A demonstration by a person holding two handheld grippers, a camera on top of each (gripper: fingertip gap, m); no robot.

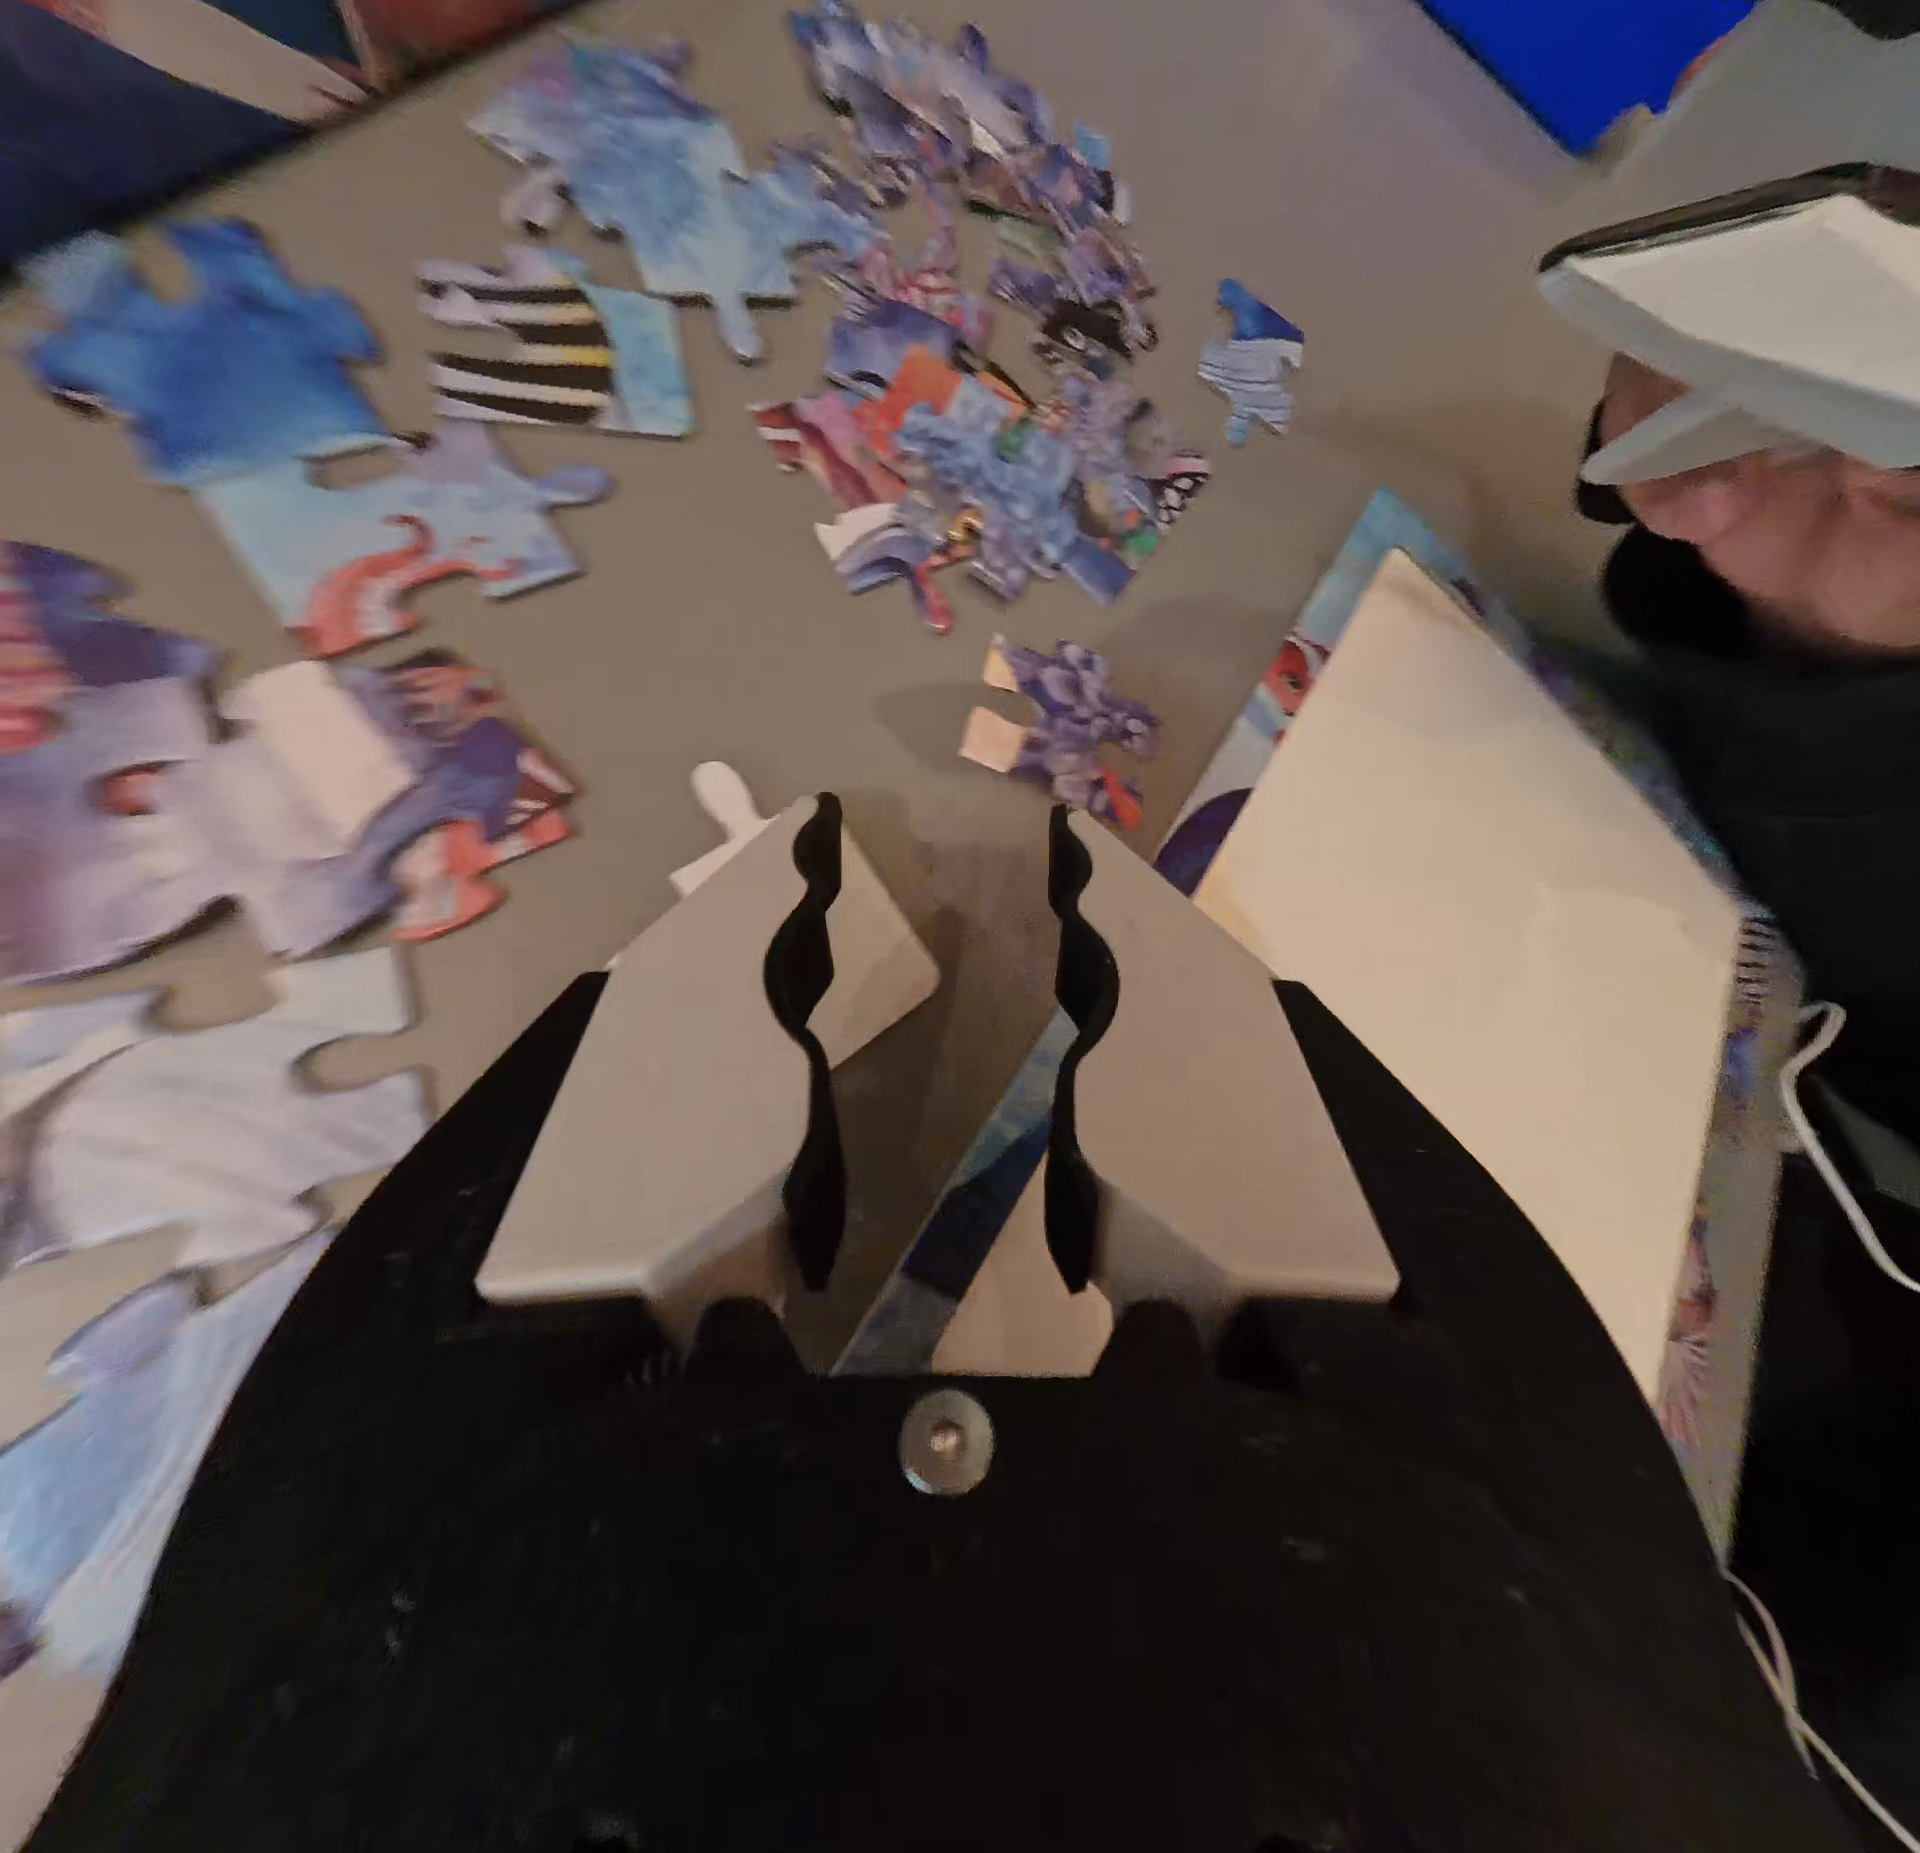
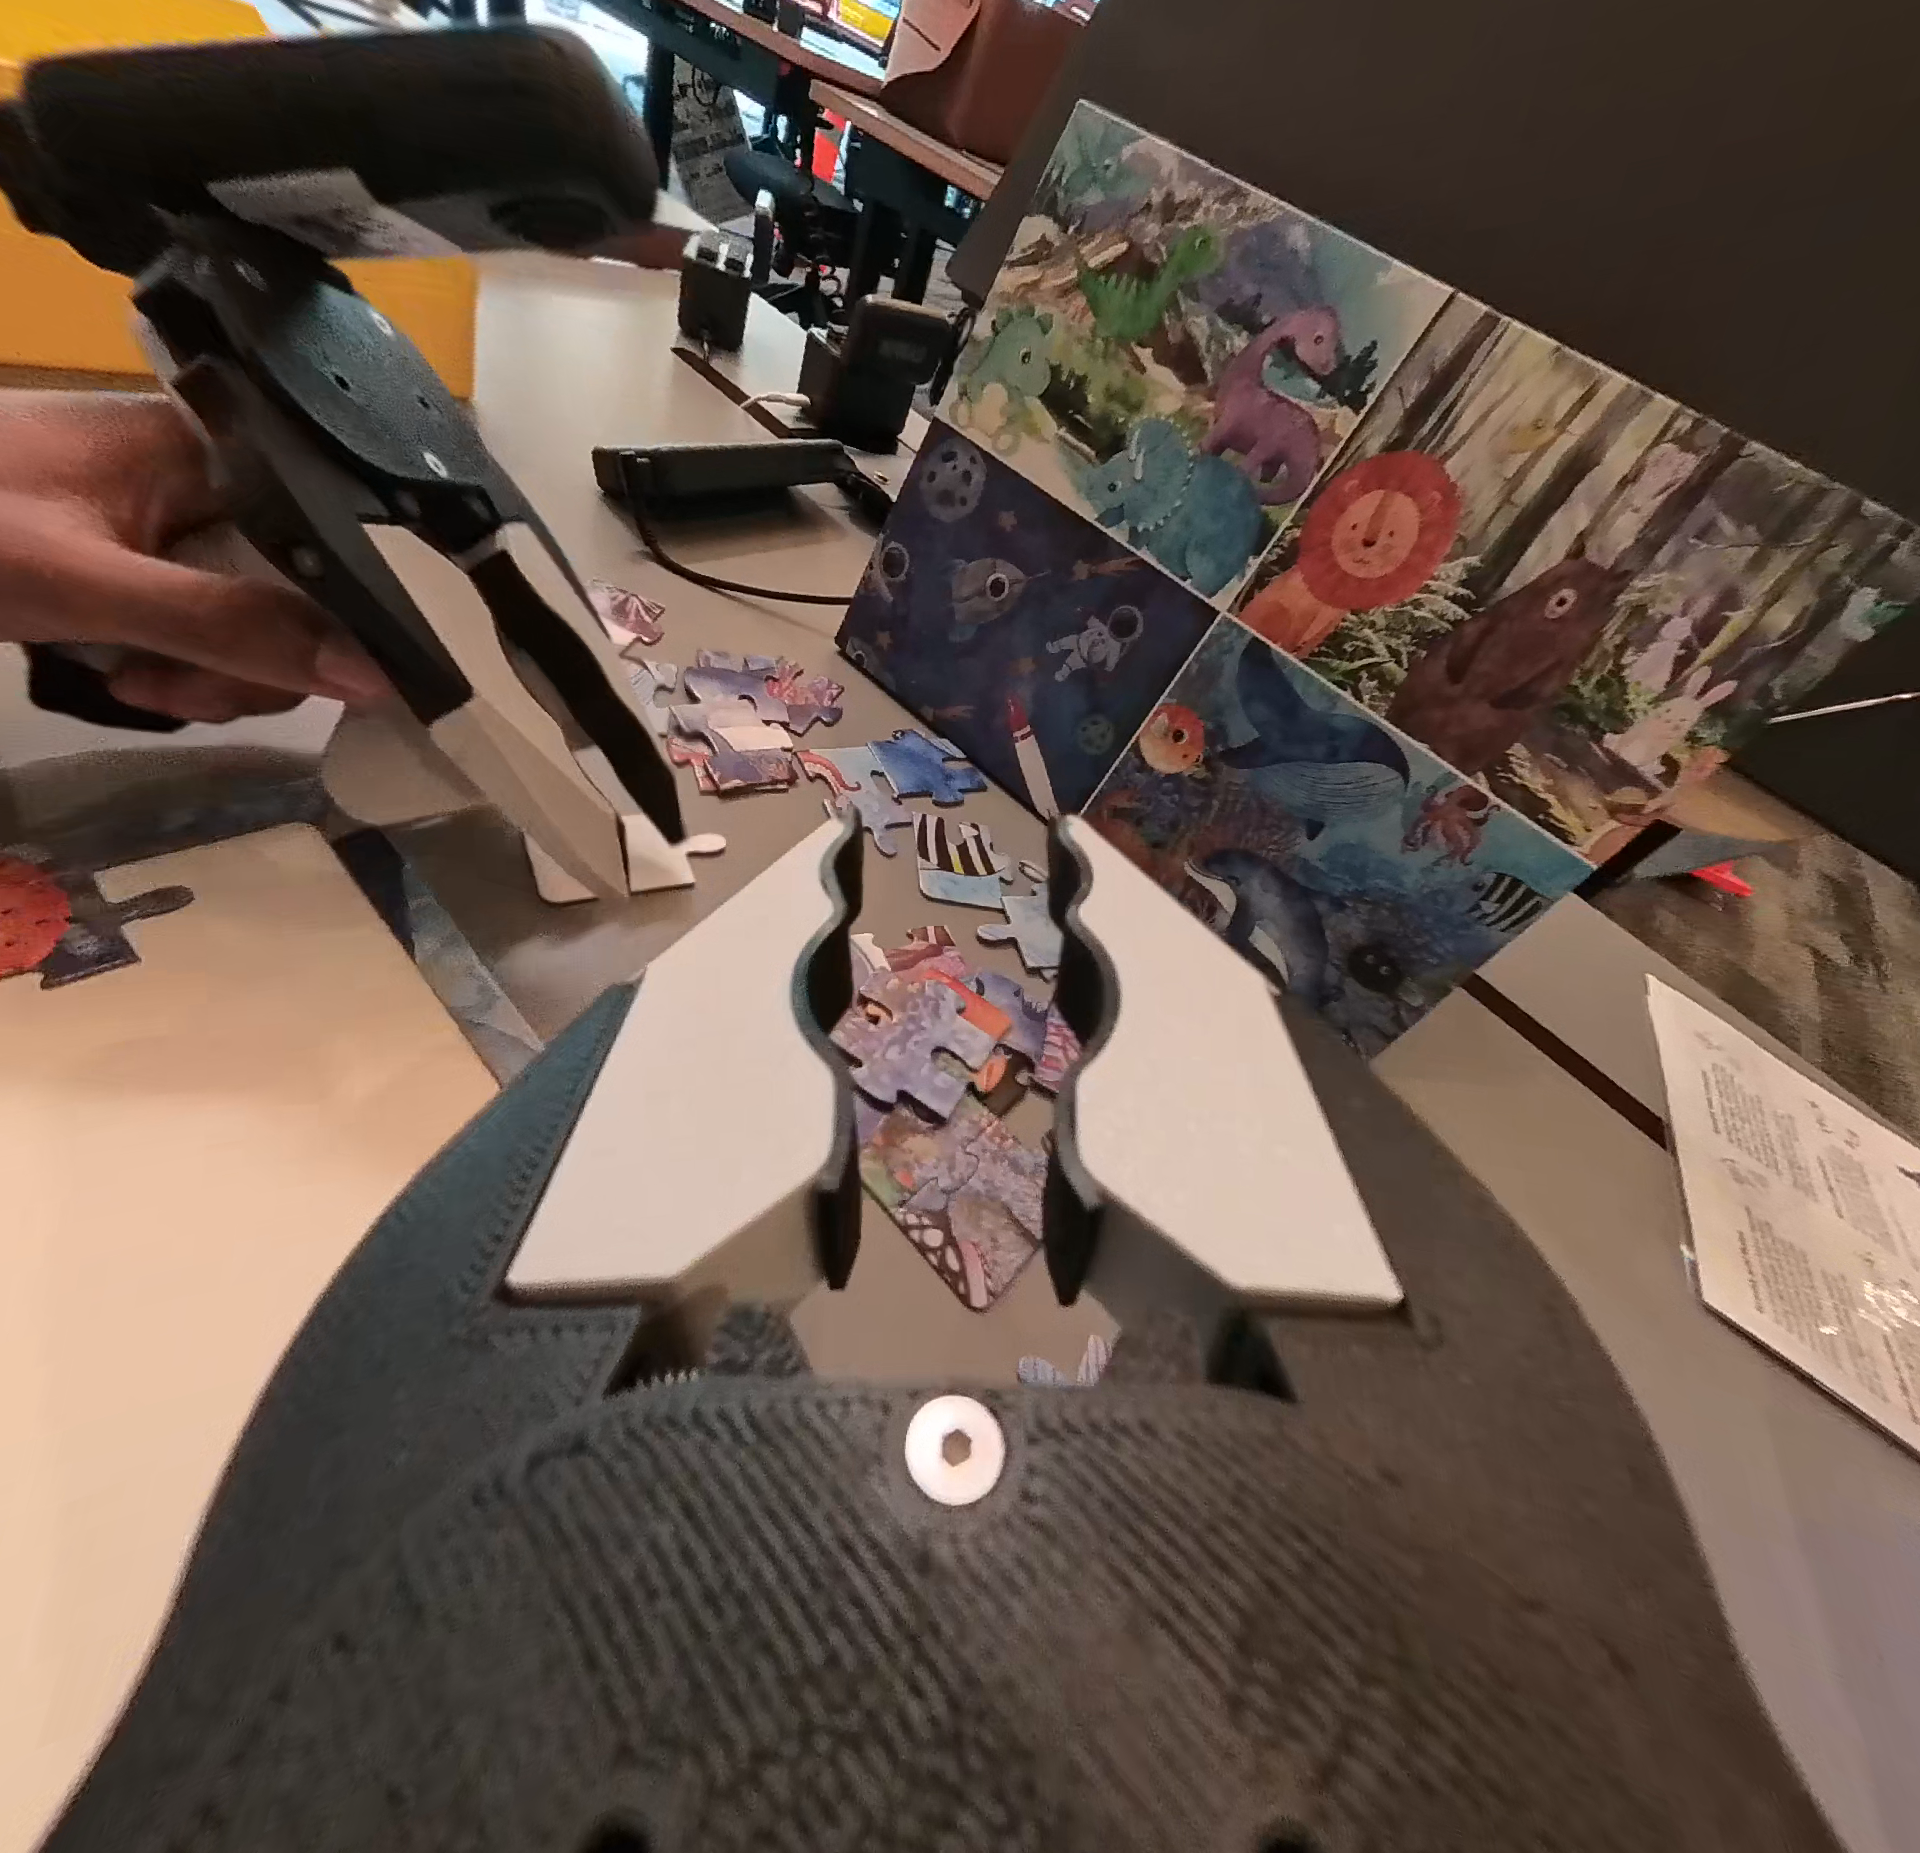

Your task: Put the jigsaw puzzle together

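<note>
Left wrist view shows the left gripper (image 1: 943,811) down low over the grey table (image 1: 727,619), with its jaws a little way apart and nothing held between them. A white puzzle piece (image 1: 883,946) lies flat on the table with its plain side up. Most of it sits under the left finger, one edge pokes into the gap, and its little knob sticks out past the tip. From the other side, the tips look like they touch the piece or are just above it; I cannot tell which.

The right gripper (image 2: 956,829) hangs over the pile of loose pieces (image 2: 935,1055). Its jaws are also a little apart and empty, and the pile is below them, not between them.

I think the job is only just started. The puzzle board (image 1: 1455,920) beside the left gripper is almost bare, and many pieces are spread about. The picture card (image 2: 1351,608) stands behind them to copy from.

The step now looks like picking up the white piece. Next, the left jaws need to slide so the piece's edge is between them, then squeeze. It is thin and flat, so it may slip, and it must be turned over to show its picture
</note>
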